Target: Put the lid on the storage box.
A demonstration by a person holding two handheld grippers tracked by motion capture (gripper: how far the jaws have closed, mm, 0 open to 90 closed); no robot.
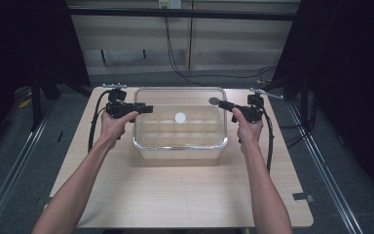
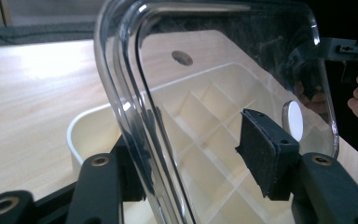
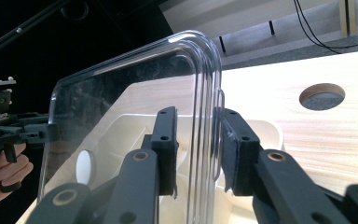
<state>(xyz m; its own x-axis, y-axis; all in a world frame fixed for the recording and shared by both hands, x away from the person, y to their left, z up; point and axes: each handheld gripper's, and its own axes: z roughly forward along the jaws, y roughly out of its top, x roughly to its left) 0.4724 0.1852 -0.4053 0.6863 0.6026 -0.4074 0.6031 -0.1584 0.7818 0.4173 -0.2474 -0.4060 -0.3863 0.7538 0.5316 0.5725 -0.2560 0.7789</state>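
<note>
A pale wooden bench (image 1: 175, 195) carries a white divided tray (image 1: 180, 146), set toward its far edge.

Your left gripper (image 2: 191, 182) has its left pad hidden behind the lid (image 2: 223, 60) rim in its own view, and the bottom edge crops both jaws. In the high view, the box (image 1: 180, 146) dividers blur through the lid, and you can't tell pad contact.

Clear lid (image 1: 179, 117) covering the divided box (image 1: 180, 148) and blocking entry from above, a gripper at each short end, bare table (image 1: 185, 195) in front open, back strip seemingly narrow.
</note>
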